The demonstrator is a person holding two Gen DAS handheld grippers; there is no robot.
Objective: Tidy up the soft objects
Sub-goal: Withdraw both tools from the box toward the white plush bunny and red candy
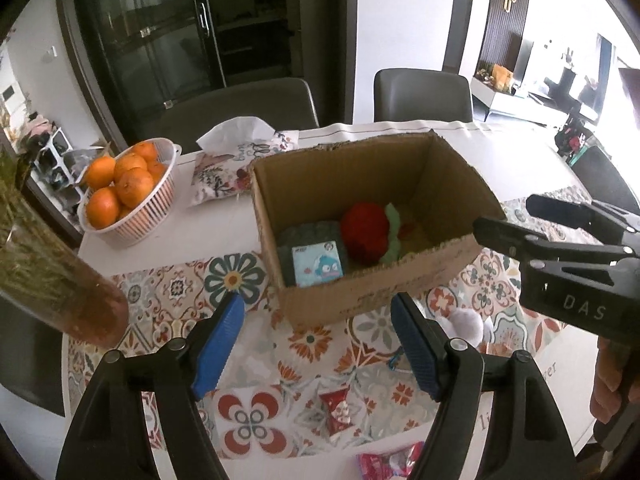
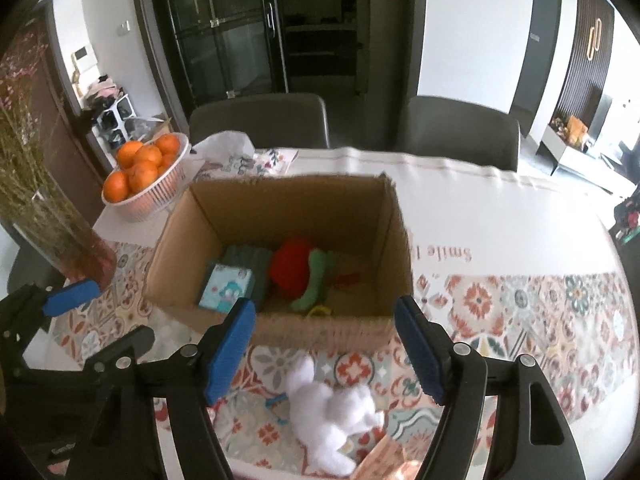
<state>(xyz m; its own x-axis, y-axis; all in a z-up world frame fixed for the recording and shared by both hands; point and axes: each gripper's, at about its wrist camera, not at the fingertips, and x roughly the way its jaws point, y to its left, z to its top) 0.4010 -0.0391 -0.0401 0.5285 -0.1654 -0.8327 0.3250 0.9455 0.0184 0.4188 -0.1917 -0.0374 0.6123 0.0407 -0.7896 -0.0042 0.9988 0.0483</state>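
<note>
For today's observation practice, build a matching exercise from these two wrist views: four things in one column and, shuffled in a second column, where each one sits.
Things
1. red plush
2. white plush toy
3. oranges
4. tissue pack

Places
A. in the white basket
B. on the patterned cloth, on the camera side of the cardboard box
C. inside the cardboard box
D. on the table between basket and box

Pairs: 1-C, 2-B, 3-A, 4-D
</note>
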